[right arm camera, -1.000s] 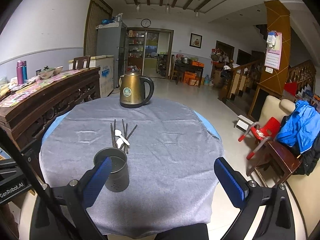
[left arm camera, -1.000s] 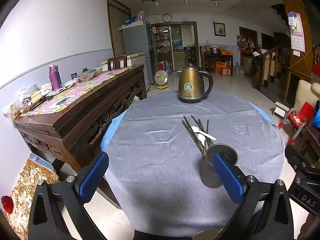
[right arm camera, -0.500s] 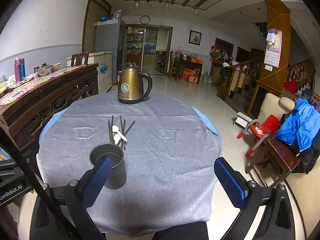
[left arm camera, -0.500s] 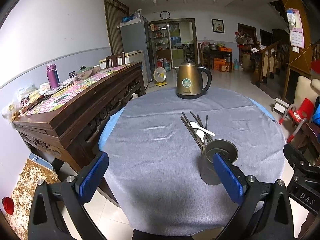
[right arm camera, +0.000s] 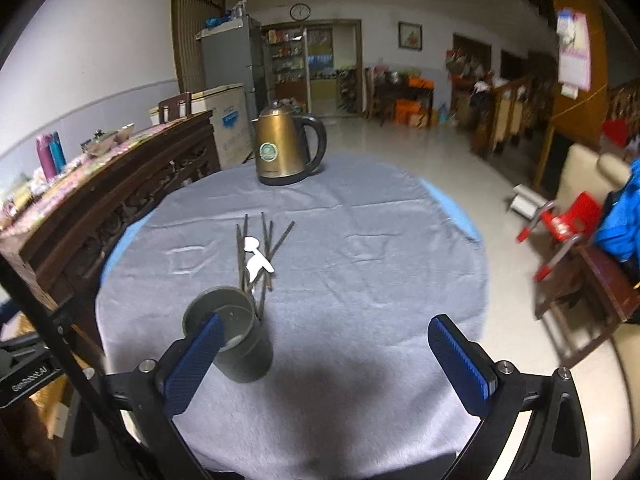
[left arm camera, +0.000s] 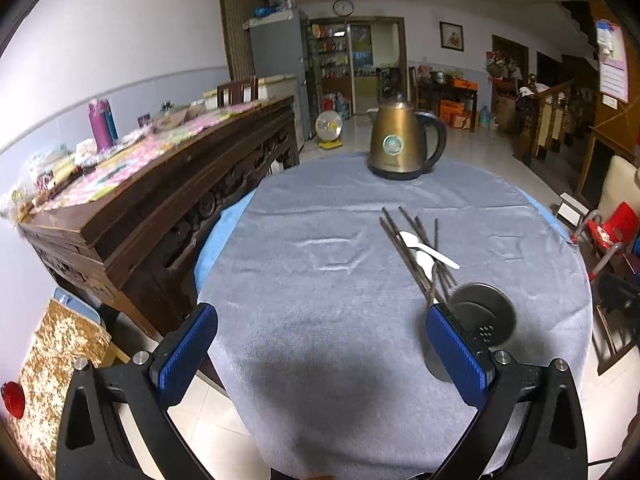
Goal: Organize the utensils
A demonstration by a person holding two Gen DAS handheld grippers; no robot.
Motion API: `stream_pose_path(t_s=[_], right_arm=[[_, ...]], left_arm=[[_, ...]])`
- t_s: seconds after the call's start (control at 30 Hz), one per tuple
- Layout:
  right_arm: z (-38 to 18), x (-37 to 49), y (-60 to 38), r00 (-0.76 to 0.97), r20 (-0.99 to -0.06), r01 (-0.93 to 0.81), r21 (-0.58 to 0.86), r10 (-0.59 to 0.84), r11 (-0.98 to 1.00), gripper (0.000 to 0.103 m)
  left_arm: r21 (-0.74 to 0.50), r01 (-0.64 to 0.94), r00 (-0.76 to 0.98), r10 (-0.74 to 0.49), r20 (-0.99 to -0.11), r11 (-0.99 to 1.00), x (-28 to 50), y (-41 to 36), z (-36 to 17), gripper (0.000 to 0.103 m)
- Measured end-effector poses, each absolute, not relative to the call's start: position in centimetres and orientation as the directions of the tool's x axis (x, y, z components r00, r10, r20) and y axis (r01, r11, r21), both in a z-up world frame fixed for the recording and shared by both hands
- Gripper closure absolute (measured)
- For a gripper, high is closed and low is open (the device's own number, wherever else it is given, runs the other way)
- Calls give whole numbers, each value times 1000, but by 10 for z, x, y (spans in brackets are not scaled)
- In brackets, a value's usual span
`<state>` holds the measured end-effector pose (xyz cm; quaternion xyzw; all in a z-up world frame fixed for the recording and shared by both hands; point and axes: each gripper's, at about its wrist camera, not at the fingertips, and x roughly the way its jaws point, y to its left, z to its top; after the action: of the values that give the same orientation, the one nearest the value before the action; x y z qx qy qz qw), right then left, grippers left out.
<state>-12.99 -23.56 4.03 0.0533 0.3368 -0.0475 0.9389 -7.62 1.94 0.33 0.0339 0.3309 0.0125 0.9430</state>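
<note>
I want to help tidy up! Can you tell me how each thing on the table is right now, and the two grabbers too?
Metal cup: upright, nothing in it.
Chopsticks: lying loose on the cloth behind the cup.
White spoons: lying on top of the chopsticks.
Kettle: upright, lid shut.
Left gripper: open, holding nothing.
Right gripper: open, holding nothing.

Carved wooden sideboard [left arm camera: 168,200], tiled floor [right arm camera: 460,168]

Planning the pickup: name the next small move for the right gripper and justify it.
Probably ease the right gripper, open and empty, forward toward the white spoons lying on the chopsticks just beyond the metal holder; they look easiest to lift first, and the holder is empty.
</note>
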Motion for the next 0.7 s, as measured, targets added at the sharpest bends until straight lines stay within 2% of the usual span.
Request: stream_pose_path(t_s=[0.27,0.47,0.5,0.57,0.63,0.7], right_arm=[[25,-38,-264,713,-674,-33,245,195,969,0],[-7,50,-269,607,-759,-23,280,236,960,2],[-15,66,-268,583,-778,-16,276,234,961,7],[-30,90,-268,545,-803,-6,283,241,959,9],[-49,117,-260,482,-825,-44,316,297,948,9],[-64,135,-253,438,-828,-78,353,350,932,10]], left_arm=[[57,26,711,21,-703,998,5,24,-17,0],[3,79,641,-49,-766,997,71,24,-45,3],[-11,85,632,-62,-772,996,80,24,-48,9],[-30,98,608,-84,-790,995,99,23,-58,19],[-51,112,568,-106,-816,992,119,23,-69,44],[-92,131,527,-148,-837,987,134,24,-80,53]])
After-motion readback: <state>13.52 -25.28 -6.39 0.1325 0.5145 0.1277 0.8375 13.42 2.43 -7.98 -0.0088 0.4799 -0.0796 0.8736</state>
